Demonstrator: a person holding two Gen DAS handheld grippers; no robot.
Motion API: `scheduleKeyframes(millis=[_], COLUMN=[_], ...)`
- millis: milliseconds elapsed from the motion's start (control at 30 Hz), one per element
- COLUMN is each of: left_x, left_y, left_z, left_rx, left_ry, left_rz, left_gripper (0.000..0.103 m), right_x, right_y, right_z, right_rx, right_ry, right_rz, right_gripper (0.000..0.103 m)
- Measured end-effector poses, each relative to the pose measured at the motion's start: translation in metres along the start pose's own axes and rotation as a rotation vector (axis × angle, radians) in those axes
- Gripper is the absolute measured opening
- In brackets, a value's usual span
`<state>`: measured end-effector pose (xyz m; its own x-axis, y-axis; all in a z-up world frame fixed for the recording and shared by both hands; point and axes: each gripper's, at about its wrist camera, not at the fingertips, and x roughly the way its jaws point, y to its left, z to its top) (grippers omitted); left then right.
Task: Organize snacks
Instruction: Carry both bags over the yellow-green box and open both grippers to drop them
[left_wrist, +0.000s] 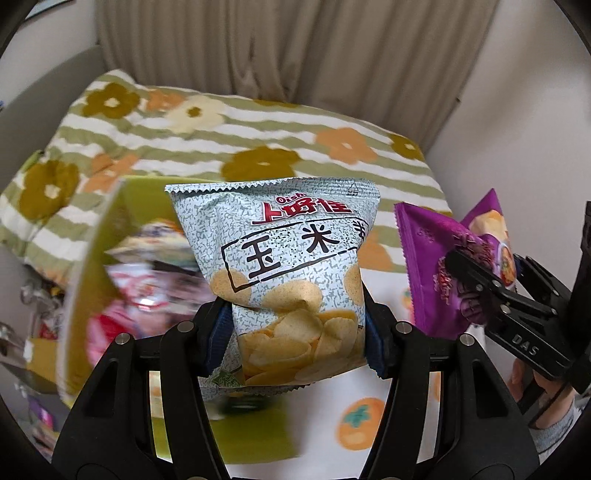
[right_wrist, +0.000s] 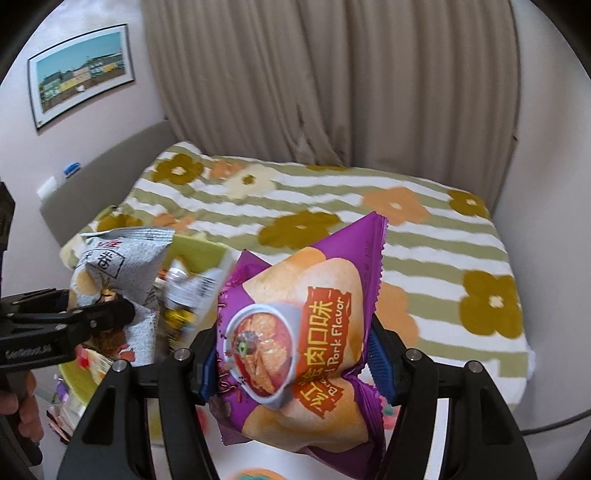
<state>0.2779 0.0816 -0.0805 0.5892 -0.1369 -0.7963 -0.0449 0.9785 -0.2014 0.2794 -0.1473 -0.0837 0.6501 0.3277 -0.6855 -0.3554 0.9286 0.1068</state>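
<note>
A: Corn chip bag (left_wrist: 291, 280), pale grey-green, is held upright and off the bed. The left gripper (left_wrist: 297, 325) pinches it low across the middle, blue pads (left_wrist: 373, 343) denting both sides. My guess: a low grip keeps the puffy top clear for lowering it into something.

B: And the other bag?

A: Purple pork-flavour chip bag (right_wrist: 295, 332), tilted, its sealed corner pointing to 1 o'clock. The right gripper (right_wrist: 291, 362) is pressed onto its waist; the crease there shows the squeeze. In the left view it hangs at 3 o'clock of the corn bag, near but apart.

B: Where are they headed?

A: Likely the yellow-green bin (left_wrist: 92, 258), at 9 o'clock of the corn bag. It looks tipped and already holds blurred packets (left_wrist: 147, 280); I can't read them.

B: Surroundings?

A: A floral striped quilt (right_wrist: 424, 251) on the bed beneath, beige curtain (right_wrist: 332, 81) at 12 o'clock, and a framed picture (right_wrist: 81, 74) on the wall at 10.
</note>
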Motion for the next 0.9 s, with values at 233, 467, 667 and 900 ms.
scheduleKeyframes(millis=[233, 467, 667, 900], left_x=[-0.007, 0.007, 0.01, 0.003], left_y=[0.082, 0.126, 0.136, 0.148], left_z=[0.008, 0.002, -0.003, -0.004], left_rx=[-0.031, -0.046, -0.017, -0.022], left_ry=[0.017, 0.077, 0.075, 0.073], left_rz=[0.05, 0.032, 0.05, 0.028], left_gripper=[0.056, 0.057, 0.102, 0.102], right_x=[0.022, 0.039, 0.043, 0.046], right_y=[0.066, 0.102, 0.112, 0.117], right_z=[0.02, 0.031, 0.039, 0.048], right_rx=[-0.029, -0.018, -0.008, -0.005], right_ry=[-0.014, -0.005, -0.003, -0.003], right_rz=[0.052, 0.065, 0.047, 0.042], right_gripper=[0.061, 0.061, 0.061, 0.061])
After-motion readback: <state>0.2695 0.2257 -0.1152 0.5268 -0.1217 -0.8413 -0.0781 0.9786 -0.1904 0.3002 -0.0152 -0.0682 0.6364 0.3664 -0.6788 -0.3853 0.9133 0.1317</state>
